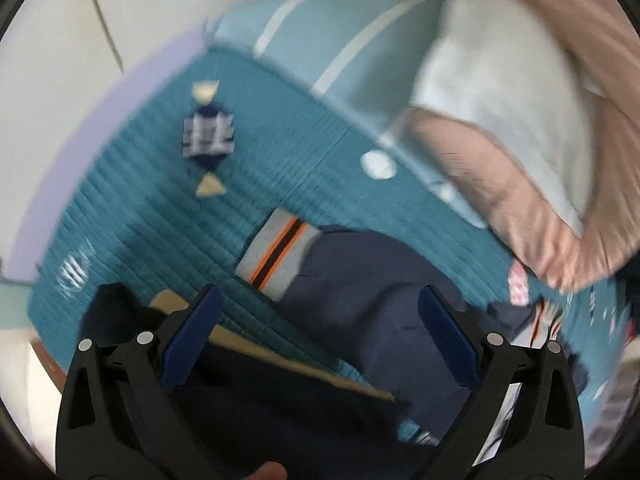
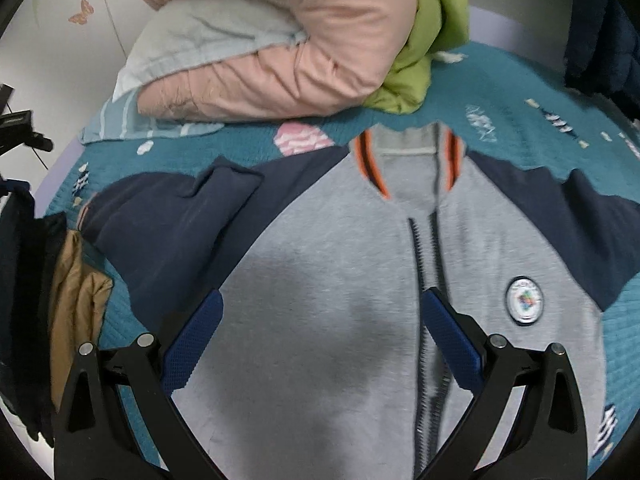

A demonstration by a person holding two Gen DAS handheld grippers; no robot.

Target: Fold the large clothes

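Observation:
A grey zip jacket (image 2: pixel 328 280) with navy sleeves lies face up on the teal bedspread (image 2: pixel 500 80), its collar striped orange and black and a round badge (image 2: pixel 525 301) on the chest. My right gripper (image 2: pixel 320 312) hovers open above the jacket's chest, with nothing between its blue pads (image 2: pixel 196 336). In the blurred left wrist view, my left gripper (image 1: pixel 320 308) stands open over a navy sleeve (image 1: pixel 360 300) whose grey cuff (image 1: pixel 276 256) carries an orange and black stripe.
A pink padded coat (image 2: pixel 300 48), a pale blue pillow (image 2: pixel 200 36) and a green garment (image 2: pixel 432 32) are heaped at the head of the bed. Dark and tan clothes (image 2: pixel 68 292) lie at the left edge, and a dark blue garment (image 2: pixel 600 28) hangs at the far right.

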